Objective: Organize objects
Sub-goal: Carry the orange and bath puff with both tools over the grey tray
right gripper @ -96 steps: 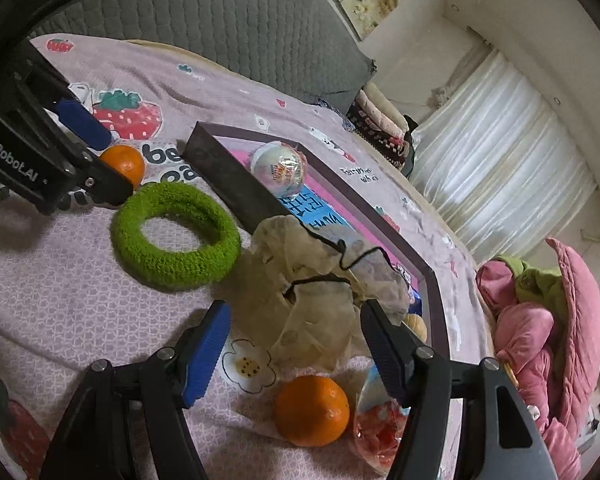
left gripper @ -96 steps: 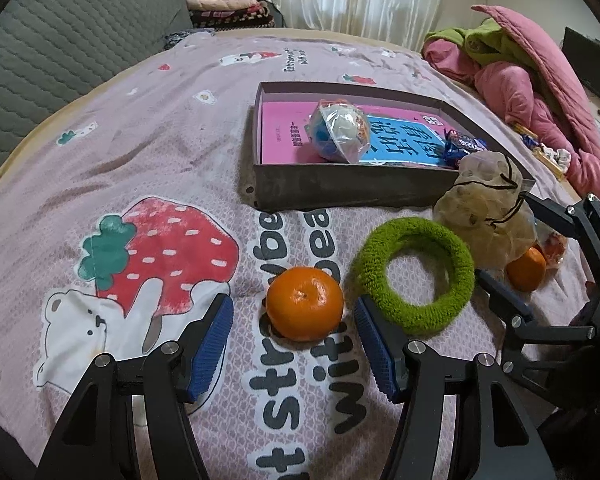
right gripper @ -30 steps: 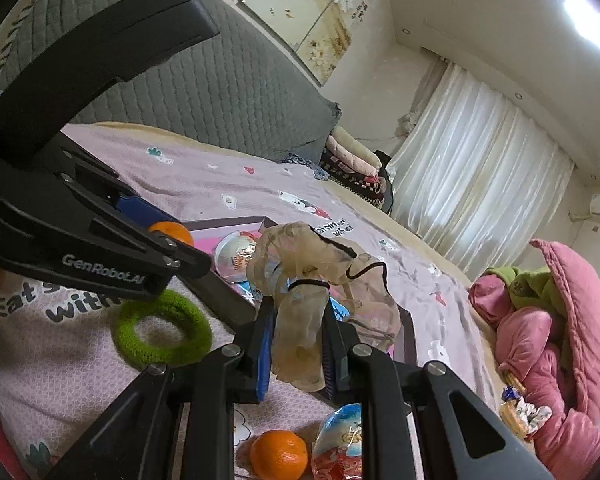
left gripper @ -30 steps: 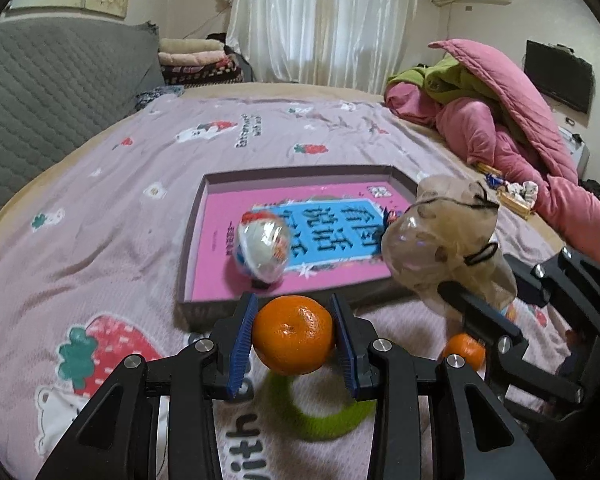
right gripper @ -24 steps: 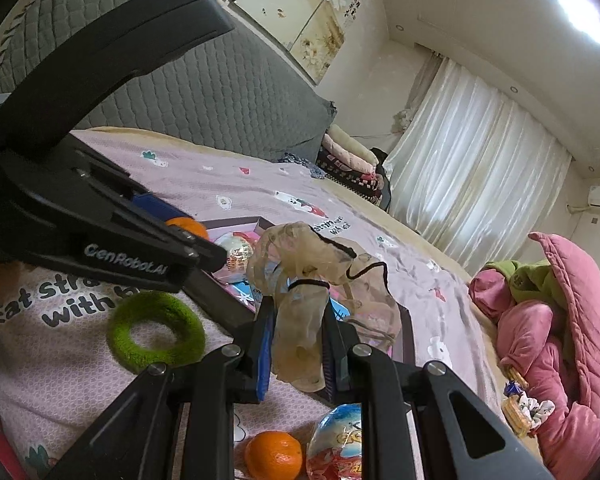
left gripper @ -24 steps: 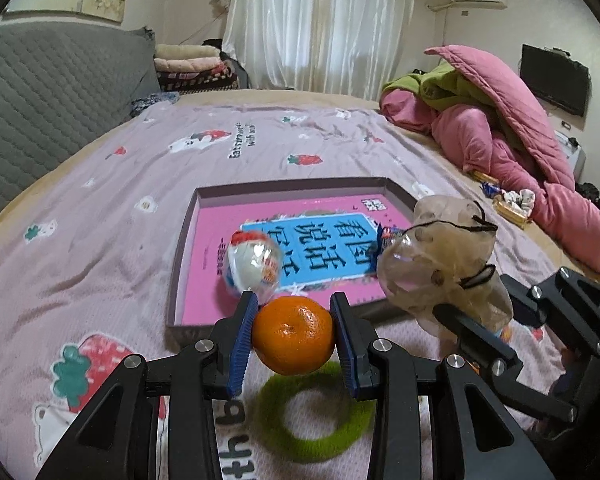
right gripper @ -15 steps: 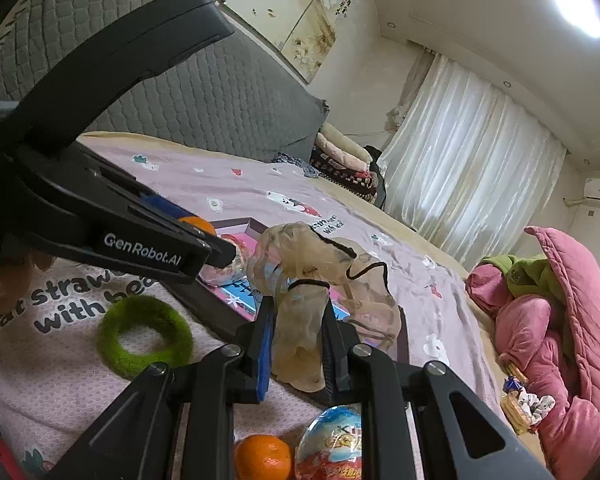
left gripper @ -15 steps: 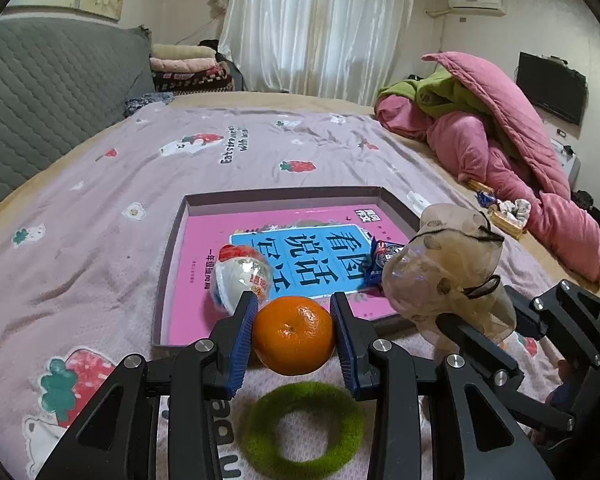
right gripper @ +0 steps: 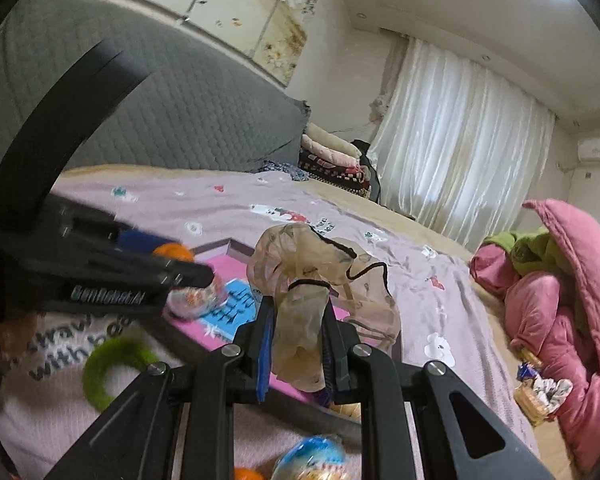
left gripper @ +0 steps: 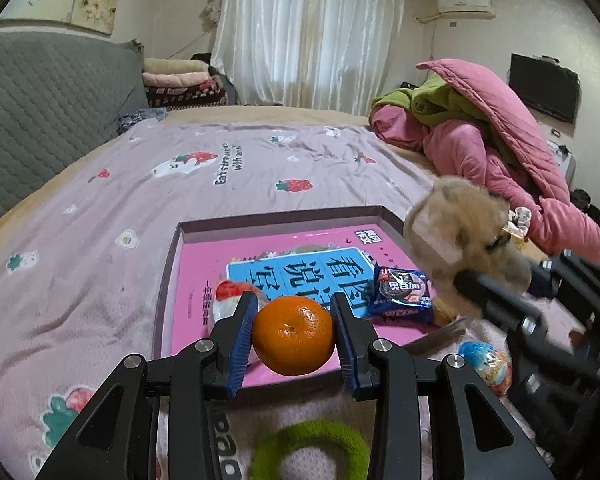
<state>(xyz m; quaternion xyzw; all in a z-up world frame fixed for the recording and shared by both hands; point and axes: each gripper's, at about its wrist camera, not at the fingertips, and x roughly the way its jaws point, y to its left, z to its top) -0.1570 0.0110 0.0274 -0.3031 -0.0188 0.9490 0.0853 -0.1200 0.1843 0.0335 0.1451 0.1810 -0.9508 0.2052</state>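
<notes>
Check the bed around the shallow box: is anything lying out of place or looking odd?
Yes: the green ring and a wrapped toy egg lie on the bedspread outside the box. Nothing looks spilled or damaged.

Tangerine (left gripper: 294, 335) bright orange, between blue pads (left gripper: 242, 340) of black left gripper (left gripper: 294, 338). Right gripper (right gripper: 296, 354) black too, blue pads, holding sheer beige mesh bag (right gripper: 320, 276) with black drawstring. Tray (left gripper: 168, 280) dark grey-purple rim; inside pink with blue panel, dark characters. Snack packet (left gripper: 402, 292) navy, white lettering. Capsule egg (left gripper: 488, 364) blue, red and white (blurred). Fuzzy ring (left gripper: 308, 454) lime green. Bedsheet (left gripper: 140, 200) lilac, printed with red strawberries, white bears, dark lettering. Quilt (left gripper: 500, 152) pink, green lining. Headboard (left gripper: 40, 100) grey, diamond-quilted. Curtain (left gripper: 312, 36) white.
</notes>
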